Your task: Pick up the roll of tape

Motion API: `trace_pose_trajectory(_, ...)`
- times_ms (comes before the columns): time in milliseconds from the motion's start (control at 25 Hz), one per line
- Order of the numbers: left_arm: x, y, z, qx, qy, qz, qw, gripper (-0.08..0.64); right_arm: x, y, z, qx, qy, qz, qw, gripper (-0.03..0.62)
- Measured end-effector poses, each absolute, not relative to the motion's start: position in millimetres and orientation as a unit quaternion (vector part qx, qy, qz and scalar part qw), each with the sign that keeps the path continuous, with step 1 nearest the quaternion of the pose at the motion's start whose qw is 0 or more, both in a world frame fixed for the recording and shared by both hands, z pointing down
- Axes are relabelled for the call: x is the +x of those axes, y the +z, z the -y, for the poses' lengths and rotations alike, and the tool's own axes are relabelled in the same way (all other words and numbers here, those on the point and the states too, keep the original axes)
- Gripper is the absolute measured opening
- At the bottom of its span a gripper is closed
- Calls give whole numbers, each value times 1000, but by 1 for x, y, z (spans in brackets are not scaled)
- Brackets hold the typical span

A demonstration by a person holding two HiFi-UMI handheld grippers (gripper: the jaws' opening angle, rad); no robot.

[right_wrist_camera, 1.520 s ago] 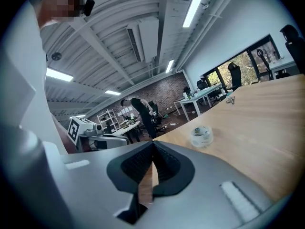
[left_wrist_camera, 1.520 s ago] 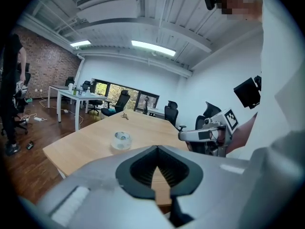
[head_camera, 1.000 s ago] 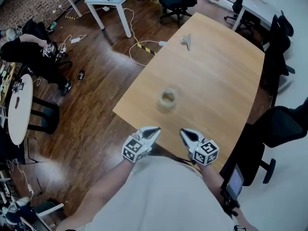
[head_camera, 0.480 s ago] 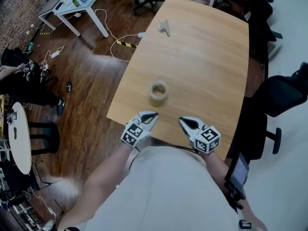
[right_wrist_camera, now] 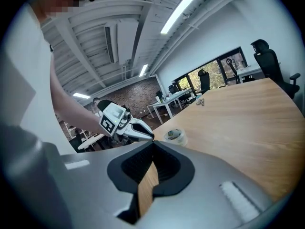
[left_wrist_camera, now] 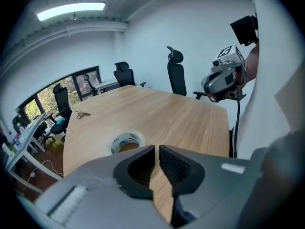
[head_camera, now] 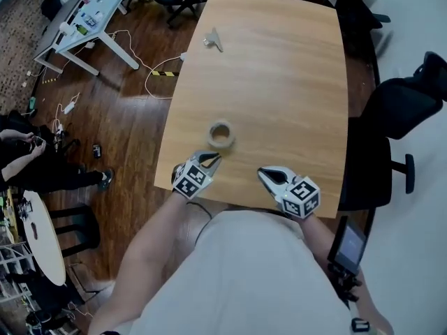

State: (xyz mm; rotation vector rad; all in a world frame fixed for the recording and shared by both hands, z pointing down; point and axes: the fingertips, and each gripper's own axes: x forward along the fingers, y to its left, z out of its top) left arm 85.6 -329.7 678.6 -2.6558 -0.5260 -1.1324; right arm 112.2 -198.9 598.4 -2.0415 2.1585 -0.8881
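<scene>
A roll of clear tape [head_camera: 221, 135] lies flat on the light wooden table [head_camera: 293, 82], near its front left corner. My left gripper [head_camera: 210, 160] hovers just short of the roll, pointing down at it. Its jaws are opening, with a narrow gap and nothing between them. The left gripper view shows the roll [left_wrist_camera: 127, 142] just beyond and left of the fingertips [left_wrist_camera: 143, 152]. My right gripper [head_camera: 267, 176] hangs over the table's front edge, shut and empty. From the right gripper view, the roll [right_wrist_camera: 175, 136] lies ahead beside the left gripper [right_wrist_camera: 127, 126].
A bunch of keys [head_camera: 213, 40] lies at the table's far left. Black office chairs [head_camera: 401, 107] stand along the right side. A white desk [head_camera: 91, 19] and floor cables are at the upper left, and a seated person [head_camera: 35, 166] is at far left.
My left gripper has moved forward and down toward the tape roll and rolled, and its jaws have parted slightly. The right gripper has stayed near the front edge.
</scene>
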Motion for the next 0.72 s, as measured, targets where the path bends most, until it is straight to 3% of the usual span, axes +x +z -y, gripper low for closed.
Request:
trace_pose_trajectory(200, 93, 693, 345, -870, -420, 213, 149, 71, 117, 601, 187, -677, -294, -673, 32, 8)
trace_pose_trajectory(400, 99, 713, 356, -811, -467, 263, 234, 170, 120, 598, 177, -693, -300, -655, 38, 8)
trace_pose_trajectory(560, 103, 727, 354, -774, -488, 297, 274, 187, 121, 596, 161, -708, -302, -637, 42, 8)
trace_pose_trajectory(720, 103, 737, 374, -699, -509, 347, 362, 189, 121, 594, 165, -721, -309, -618, 47, 8)
